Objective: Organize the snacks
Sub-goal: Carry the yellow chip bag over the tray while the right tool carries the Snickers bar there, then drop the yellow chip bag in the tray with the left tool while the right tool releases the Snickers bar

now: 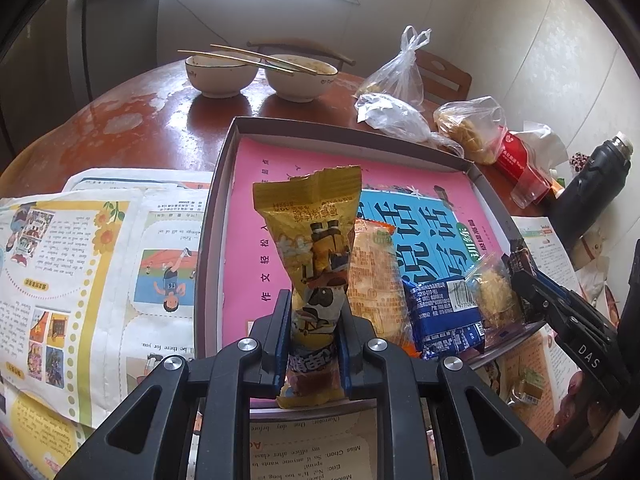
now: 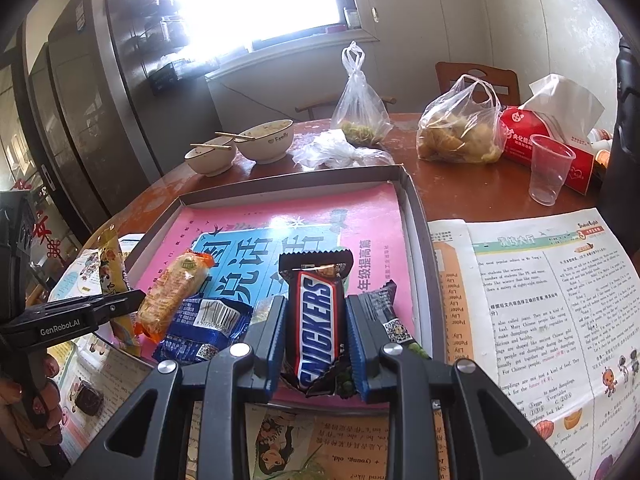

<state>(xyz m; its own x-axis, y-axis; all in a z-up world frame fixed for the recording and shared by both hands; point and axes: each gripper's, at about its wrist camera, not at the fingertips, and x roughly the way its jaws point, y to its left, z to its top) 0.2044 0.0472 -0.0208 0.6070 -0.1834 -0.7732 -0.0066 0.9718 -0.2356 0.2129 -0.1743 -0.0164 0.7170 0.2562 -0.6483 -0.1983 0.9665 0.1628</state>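
A shallow grey box point(image 1: 224, 184) lined with a pink and blue book holds the snacks. My left gripper point(image 1: 314, 312) is shut on a yellow snack packet point(image 1: 316, 224), held upright over the box's near edge. Beside it lie an orange cracker packet point(image 1: 374, 276), a blue packet point(image 1: 444, 316) and a clear bag of biscuits point(image 1: 494, 292). My right gripper point(image 2: 318, 332) is shut on a Snickers bar point(image 2: 316, 320) over the same box point(image 2: 416, 216). In the right wrist view the orange packet point(image 2: 172, 292), blue packet point(image 2: 204, 328), a dark packet point(image 2: 384, 312) and the left gripper's fingers point(image 2: 120, 302) show.
Two bowls point(image 1: 256, 74) with chopsticks stand at the table's far side. Plastic bags of food point(image 1: 468, 128), a red tissue pack point(image 2: 548, 148), a clear cup point(image 2: 550, 170) and a black flask point(image 1: 592, 184) sit at the right. Printed papers point(image 1: 80, 272) flank the box.
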